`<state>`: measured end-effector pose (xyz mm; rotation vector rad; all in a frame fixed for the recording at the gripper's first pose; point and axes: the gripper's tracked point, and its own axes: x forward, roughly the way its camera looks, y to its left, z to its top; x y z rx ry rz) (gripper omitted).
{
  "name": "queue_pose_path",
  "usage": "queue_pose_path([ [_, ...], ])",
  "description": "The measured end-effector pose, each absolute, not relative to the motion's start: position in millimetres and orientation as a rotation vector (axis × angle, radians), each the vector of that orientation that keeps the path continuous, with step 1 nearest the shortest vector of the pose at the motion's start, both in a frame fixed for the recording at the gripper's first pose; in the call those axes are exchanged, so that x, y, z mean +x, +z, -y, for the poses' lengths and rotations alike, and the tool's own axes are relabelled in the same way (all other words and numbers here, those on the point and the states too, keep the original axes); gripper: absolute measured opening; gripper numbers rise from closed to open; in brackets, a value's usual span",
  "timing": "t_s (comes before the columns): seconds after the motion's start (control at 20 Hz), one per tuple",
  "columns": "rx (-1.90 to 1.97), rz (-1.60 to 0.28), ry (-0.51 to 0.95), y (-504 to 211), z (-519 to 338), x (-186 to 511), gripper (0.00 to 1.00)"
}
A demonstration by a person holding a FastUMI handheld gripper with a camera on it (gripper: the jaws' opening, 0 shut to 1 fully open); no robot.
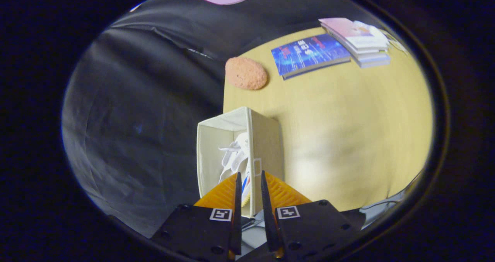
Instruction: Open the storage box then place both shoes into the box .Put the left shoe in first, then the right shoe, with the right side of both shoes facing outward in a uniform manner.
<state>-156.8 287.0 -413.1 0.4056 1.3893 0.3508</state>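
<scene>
Two fingers of the tool (249, 184) stood close together with a narrow gap between them, and a slim part of the white shoe (238, 153) with blue and yellow trim showed in that gap; whether both fingers pressed on it could not be told. The shoe lay just ahead of the fingertips, inside the open cream fabric storage box (216, 138), its laces and upper reaching away from the tool along the box's length and close against the box's right wall. The box itself stood directly ahead of the tool, at the edge of the pale wooden table (340, 138), so any further lowering or letting go would likely have to run straight forward into that opening. No second shoe could be made out in the box. Beyond the box, well apart from it, rested a pink, rough oval sponge-like pad (246, 73), then a blue-covered book (309, 55) lying flat, and a small stack of pale books (359, 41). Black cloth hung behind the table.
</scene>
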Motion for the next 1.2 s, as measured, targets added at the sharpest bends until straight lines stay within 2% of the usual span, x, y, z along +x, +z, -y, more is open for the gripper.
queue_pose_path([
  [0.4,0.207,-0.943,0.357,-321.8,-228.5,-75.9,0.28],
  [0.6,0.089,-0.69,0.344,-253.9,-199.9,-34.4,0.28],
  [1.2,-0.127,-0.218,0.129,-94.7,-110.2,39.4,0.27],
])
